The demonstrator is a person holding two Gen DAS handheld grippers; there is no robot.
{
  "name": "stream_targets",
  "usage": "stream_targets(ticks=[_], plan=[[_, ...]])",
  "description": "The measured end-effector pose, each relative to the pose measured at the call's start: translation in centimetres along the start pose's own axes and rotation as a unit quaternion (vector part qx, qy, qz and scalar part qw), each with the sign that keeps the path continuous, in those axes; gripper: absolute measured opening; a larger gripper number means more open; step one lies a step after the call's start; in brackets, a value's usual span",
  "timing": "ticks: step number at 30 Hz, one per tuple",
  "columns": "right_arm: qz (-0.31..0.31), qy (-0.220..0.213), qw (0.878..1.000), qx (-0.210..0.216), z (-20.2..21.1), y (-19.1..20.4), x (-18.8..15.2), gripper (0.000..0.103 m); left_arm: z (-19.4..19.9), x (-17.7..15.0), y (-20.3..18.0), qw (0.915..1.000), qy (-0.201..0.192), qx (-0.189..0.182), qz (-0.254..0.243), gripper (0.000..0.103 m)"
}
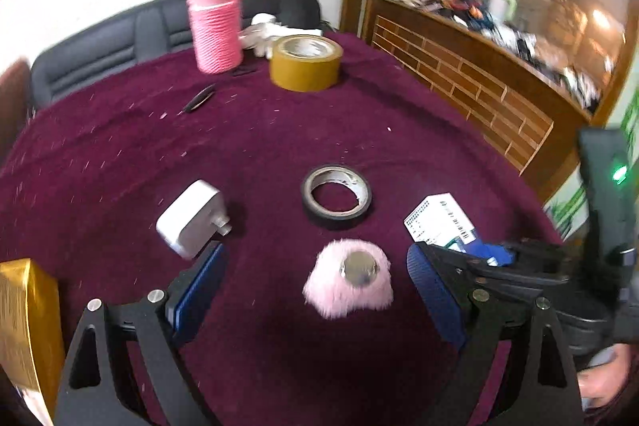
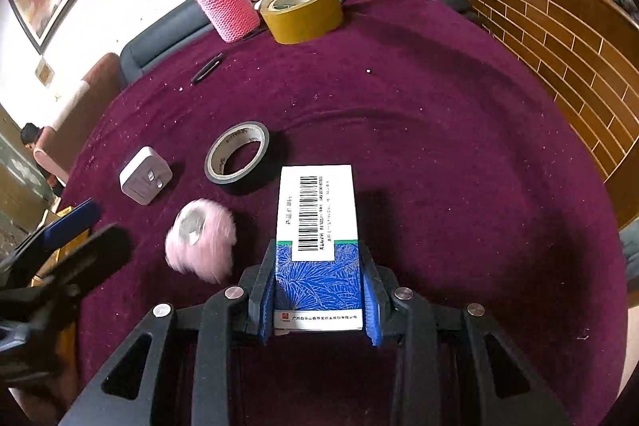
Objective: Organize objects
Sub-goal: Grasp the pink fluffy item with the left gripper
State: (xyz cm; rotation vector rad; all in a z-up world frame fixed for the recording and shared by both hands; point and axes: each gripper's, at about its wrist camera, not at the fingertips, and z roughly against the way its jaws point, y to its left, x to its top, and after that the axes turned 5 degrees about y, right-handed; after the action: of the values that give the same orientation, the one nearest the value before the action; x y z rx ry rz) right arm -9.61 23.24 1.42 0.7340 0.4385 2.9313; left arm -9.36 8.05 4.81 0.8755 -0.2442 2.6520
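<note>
Left wrist: my left gripper (image 1: 315,268) gapes wide and empty around the pink pom-pom (image 1: 348,278) on the maroon cloth (image 1: 279,130); I should centre before squeezing, though blur hides its edges. Right wrist: my right gripper (image 2: 318,286) clamps the blue medicine box (image 2: 317,242); its underside is hidden.

On the desk (image 2: 439,146): box (image 2: 317,226) nearest, tape roll (image 2: 235,158) just behind-left, charger (image 2: 145,175) further left, fluffy item (image 2: 201,240) before the roll. Bottle (image 2: 225,2) and large tape roll (image 2: 301,12) stand at the far edge.
</note>
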Motion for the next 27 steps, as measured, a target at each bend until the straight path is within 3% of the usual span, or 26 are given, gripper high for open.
stream_targets(ticks=[13,14,17,18,21,27], plan=[[-0.035,-0.003,0.999,0.009,0.1,-1.0,0.2,0.037,-4.3,-0.2,0.4,0.9994,0.033,-0.014,0.002,0.089],[-0.041,-0.004,0.999,0.010,0.2,-1.2,0.2,0.037,-4.5,-0.2,0.0,0.9993,0.034,-0.015,-0.005,0.087],[-0.058,-0.008,0.998,0.013,0.4,-1.9,0.3,0.038,-5.3,-0.4,-1.6,0.9975,0.053,-0.014,-0.043,0.068],[-0.061,-0.009,0.998,0.013,0.4,-2.0,0.3,0.038,-5.2,-0.5,-2.1,0.9971,0.049,-0.004,-0.057,0.057],[-0.064,-0.011,0.998,0.015,0.4,-2.0,0.4,0.038,-4.9,-0.7,-2.8,0.9962,0.051,-0.011,-0.070,0.041],[-0.043,-0.018,0.999,-0.005,0.2,-1.1,0.3,0.038,-3.3,-1.4,-2.1,0.9978,0.040,-0.004,-0.052,0.037]])
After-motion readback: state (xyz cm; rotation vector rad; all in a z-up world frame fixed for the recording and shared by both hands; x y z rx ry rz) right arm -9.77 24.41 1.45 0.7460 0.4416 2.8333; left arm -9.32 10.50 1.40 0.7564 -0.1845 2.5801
